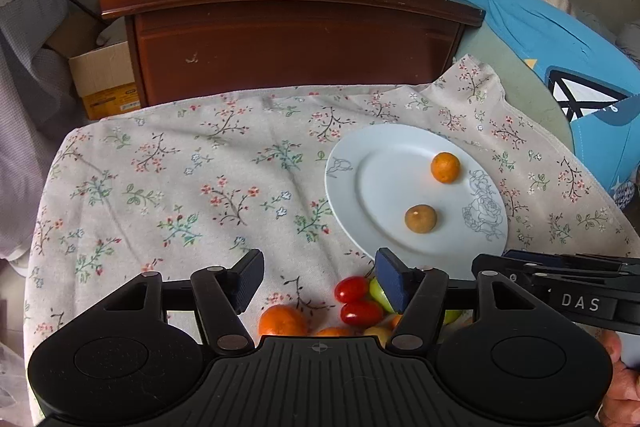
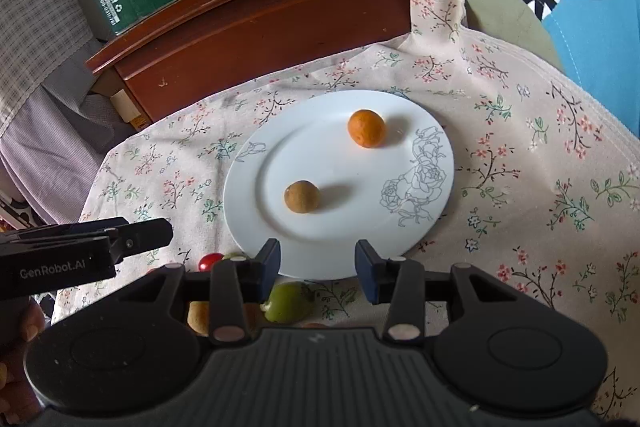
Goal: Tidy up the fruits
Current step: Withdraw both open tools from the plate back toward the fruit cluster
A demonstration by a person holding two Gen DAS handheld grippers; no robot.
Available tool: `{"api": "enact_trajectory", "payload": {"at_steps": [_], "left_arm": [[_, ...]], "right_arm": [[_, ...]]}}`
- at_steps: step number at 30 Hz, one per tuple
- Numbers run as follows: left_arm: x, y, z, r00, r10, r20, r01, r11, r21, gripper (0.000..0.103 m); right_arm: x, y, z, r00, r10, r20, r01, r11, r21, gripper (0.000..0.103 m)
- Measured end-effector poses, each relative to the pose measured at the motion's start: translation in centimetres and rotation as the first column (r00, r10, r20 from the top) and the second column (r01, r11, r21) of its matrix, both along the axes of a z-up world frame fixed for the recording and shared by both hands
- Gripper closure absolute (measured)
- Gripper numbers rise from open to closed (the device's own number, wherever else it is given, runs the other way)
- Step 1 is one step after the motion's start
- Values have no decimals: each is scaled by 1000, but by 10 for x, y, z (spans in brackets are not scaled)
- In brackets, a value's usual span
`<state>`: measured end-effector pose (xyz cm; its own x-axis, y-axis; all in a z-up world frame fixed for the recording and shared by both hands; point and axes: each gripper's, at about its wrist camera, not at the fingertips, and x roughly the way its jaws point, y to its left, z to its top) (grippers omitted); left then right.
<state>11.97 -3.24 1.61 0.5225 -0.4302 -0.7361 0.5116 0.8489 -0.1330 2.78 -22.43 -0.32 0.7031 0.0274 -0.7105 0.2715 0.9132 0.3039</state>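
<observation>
Resting on the white plate (image 2: 280, 163), I see an orange fruit (image 2: 366, 128) and a brown one (image 2: 301, 196), well apart. Cherry tomatoes (image 1: 352, 289) and a tangerine (image 1: 282, 321) lie on the cloth between my left gripper's (image 1: 320, 277) spread jaws; my right gripper (image 2: 318, 265) hangs spread and empty at the plate's near rim.

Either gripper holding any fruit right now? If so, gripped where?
Nothing is held. The left gripper and the right gripper are both open with empty jaws, above the loose fruit near the plate.
</observation>
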Motion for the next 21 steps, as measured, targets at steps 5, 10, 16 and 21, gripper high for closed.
{"api": "enact_trajectory", "payload": {"at_steps": [5, 10, 16, 21], "left_arm": [[-15, 20, 0, 1000, 13, -22, -12, 1000, 21, 41], [-28, 35, -5, 998, 23, -51, -22, 999, 31, 41], [-45, 41, -11, 998, -53, -30, 55, 996, 73, 41], [-55, 37, -23, 991, -135, -17, 136, 978, 157, 42]], "right_arm": [[-15, 12, 7, 999, 49, 23, -49, 999, -3, 57], [-25, 27, 6, 994, 108, 20, -108, 994, -24, 57], [-36, 42, -3, 987, 160, 1, -159, 987, -19, 57], [-37, 47, -10, 983, 180, -19, -180, 983, -17, 57]]}}
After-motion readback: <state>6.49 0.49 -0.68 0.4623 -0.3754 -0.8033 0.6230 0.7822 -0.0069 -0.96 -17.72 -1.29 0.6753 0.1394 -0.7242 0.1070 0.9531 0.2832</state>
